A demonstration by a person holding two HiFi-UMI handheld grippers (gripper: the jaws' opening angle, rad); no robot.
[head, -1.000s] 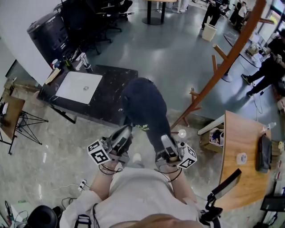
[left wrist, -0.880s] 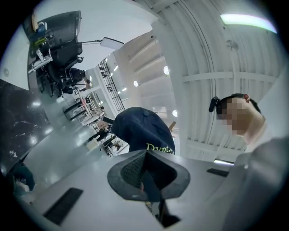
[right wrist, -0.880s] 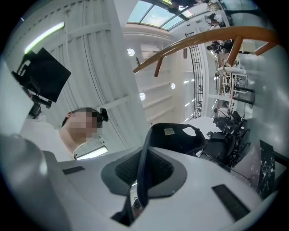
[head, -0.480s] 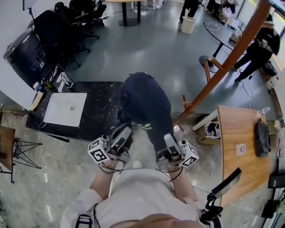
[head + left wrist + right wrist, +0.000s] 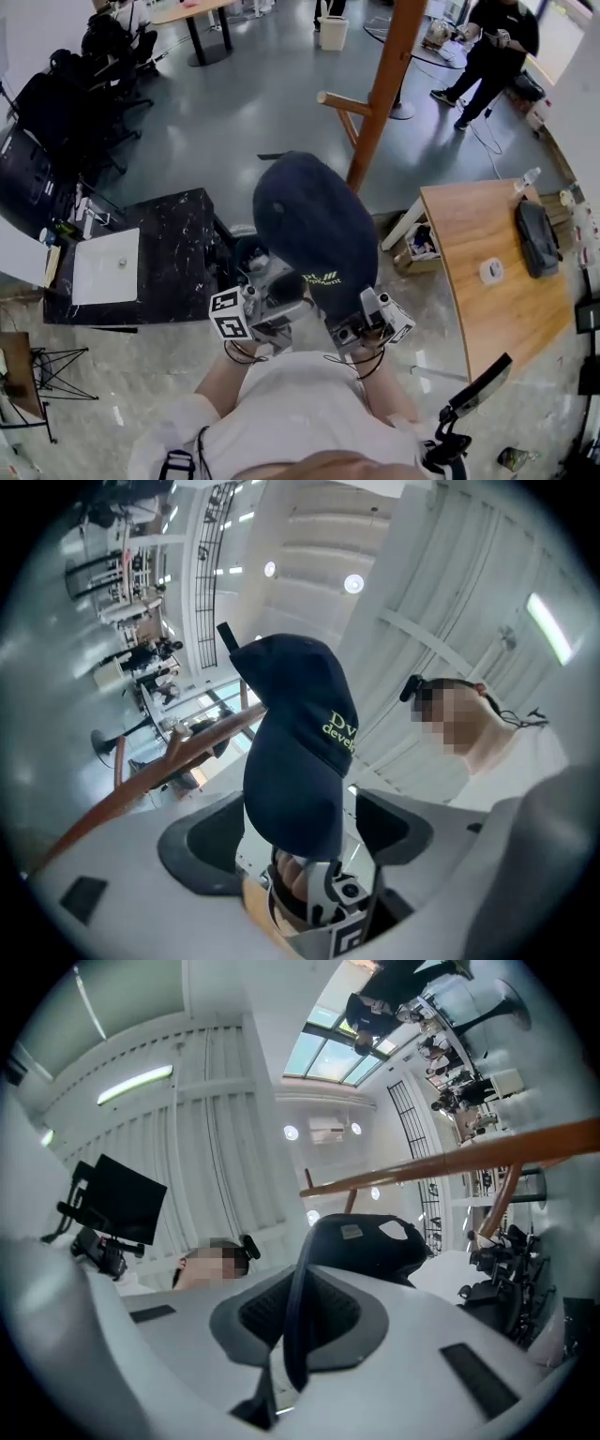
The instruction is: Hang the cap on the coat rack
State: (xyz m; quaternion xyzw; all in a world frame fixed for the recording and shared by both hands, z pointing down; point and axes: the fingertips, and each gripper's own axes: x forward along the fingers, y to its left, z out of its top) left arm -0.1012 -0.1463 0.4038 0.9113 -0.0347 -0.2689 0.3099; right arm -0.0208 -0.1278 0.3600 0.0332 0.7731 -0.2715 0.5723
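The dark navy cap (image 5: 314,225) with yellow-green lettering is held up in front of the wooden coat rack (image 5: 380,94), below its side peg (image 5: 342,103). My right gripper (image 5: 349,302) is shut on the cap's brim; in the right gripper view the brim edge (image 5: 298,1321) is pinched between the pads of the right gripper (image 5: 300,1327). My left gripper (image 5: 277,292) has just been opening. In the left gripper view the left gripper (image 5: 300,829) stands wide with the cap (image 5: 300,742) hanging between the pads, untouched. The rack's pole (image 5: 159,771) slants behind it.
A black marble table (image 5: 178,253) with a white sheet stands at the left, and a wooden table (image 5: 487,300) with a dark bag (image 5: 536,234) and a tape roll (image 5: 490,272) at the right. A cardboard box (image 5: 422,246) sits by the rack's foot. A person (image 5: 497,37) stands beyond.
Both grippers and the cap have risen and swung toward the rack, which now stands straight behind the cap. The left gripper has let go of the cap; the right still holds it.
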